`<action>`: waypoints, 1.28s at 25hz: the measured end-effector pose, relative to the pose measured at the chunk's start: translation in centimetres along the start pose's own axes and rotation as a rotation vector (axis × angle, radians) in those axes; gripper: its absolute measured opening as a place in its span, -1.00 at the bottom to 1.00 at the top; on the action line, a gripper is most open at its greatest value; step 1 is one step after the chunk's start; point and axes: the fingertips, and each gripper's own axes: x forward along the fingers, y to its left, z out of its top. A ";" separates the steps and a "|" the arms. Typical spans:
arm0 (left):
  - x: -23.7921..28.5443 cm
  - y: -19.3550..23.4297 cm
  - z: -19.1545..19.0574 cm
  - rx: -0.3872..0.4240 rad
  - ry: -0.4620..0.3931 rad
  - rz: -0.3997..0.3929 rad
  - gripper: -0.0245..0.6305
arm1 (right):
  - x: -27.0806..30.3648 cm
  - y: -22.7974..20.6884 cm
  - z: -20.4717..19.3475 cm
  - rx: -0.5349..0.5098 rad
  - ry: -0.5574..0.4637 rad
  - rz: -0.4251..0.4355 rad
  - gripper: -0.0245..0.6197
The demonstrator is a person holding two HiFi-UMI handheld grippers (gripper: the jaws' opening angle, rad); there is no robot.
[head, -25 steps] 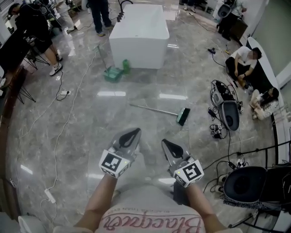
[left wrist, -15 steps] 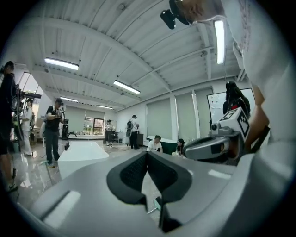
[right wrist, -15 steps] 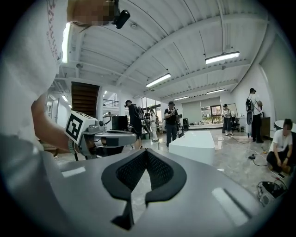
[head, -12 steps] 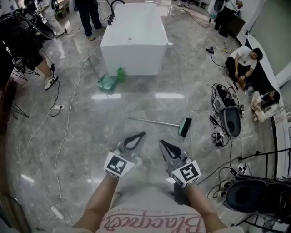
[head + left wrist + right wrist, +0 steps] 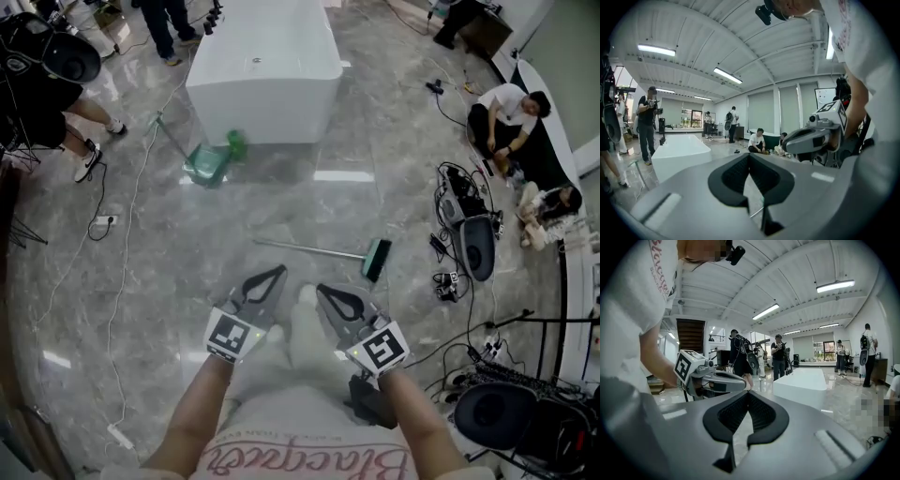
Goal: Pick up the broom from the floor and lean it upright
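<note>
Grey marble floor is where the broom is lying flat, its green head pointing right. The left gripper and right gripper are hovering just short of it, jaws pressed together, pinching nothing.

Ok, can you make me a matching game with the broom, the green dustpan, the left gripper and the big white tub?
Things:
1. broom
2. green dustpan
3. left gripper
4. white tub

Places or states:
A. shut, nothing in it
B. lying flat on the floor
C. big, on the floor beyond everything else here
D. standing by the tub's corner

Pairs: 1-B, 2-D, 3-A, 4-C
</note>
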 end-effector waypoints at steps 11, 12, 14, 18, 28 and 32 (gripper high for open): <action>10.3 6.5 -6.2 -0.063 0.057 0.065 -0.93 | 7.0 -9.7 -7.1 0.016 0.143 0.079 -0.92; 10.6 7.0 -7.6 -0.060 0.076 0.065 -0.93 | 7.8 -9.7 -8.5 0.028 0.160 0.096 -0.92; 10.9 7.9 -10.4 -0.068 0.107 0.063 -0.93 | 9.5 -9.4 -11.5 0.070 0.189 0.134 -0.92; 11.4 10.0 -16.0 -0.107 0.124 0.078 -0.93 | 13.3 -8.8 -17.6 0.091 0.227 0.199 -0.92; 14.7 12.8 -35.6 -0.207 0.214 0.036 -0.93 | 23.6 -13.1 -40.0 0.053 0.516 0.158 -0.73; 16.6 13.8 -41.3 -0.202 0.219 0.009 -0.93 | 26.2 -15.2 -49.5 -0.015 0.678 0.150 -0.54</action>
